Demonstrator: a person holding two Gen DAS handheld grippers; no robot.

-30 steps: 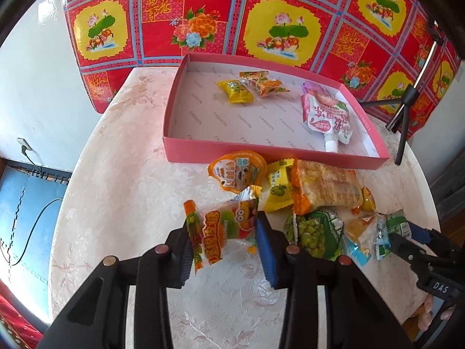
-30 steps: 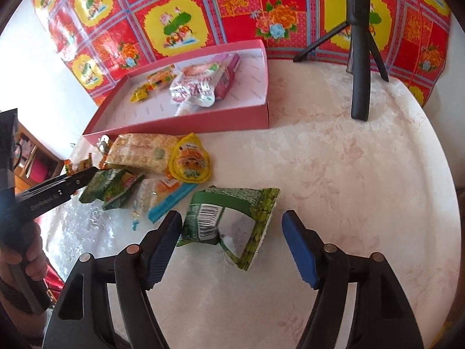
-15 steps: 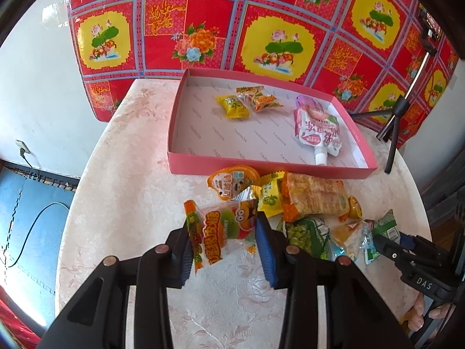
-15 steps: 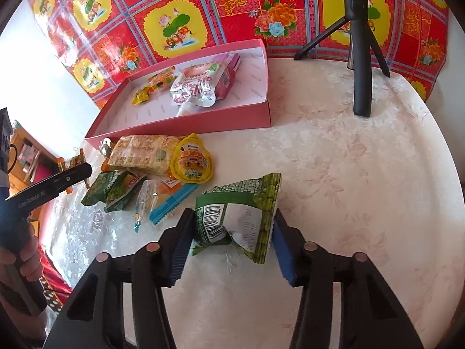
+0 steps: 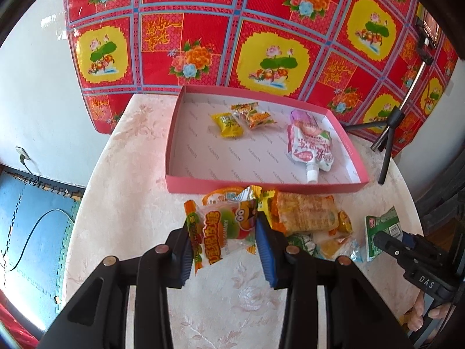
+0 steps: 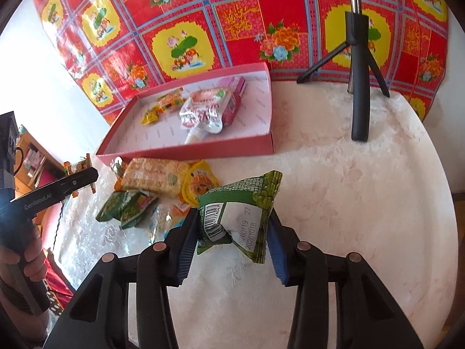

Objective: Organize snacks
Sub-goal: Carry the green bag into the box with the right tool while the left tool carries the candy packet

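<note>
Snacks fill both your grippers: your left gripper (image 5: 223, 240) is clamped on the gummy packet (image 5: 225, 229), your right gripper (image 6: 231, 234) on the green packet (image 6: 238, 212), both lifted above the tabletop (image 6: 363, 189). At 12 o'clock lies the pink box (image 5: 255, 187).

The green bag (image 6: 238, 212) shows a barcode and the numbers "20260119 27" and "20251018". Left of the green bag, the black tool (image 6: 55, 192) says "GenRobot.AI". In the left view, the black tool (image 5: 421, 273) beside the green bag says "DAS".
</note>
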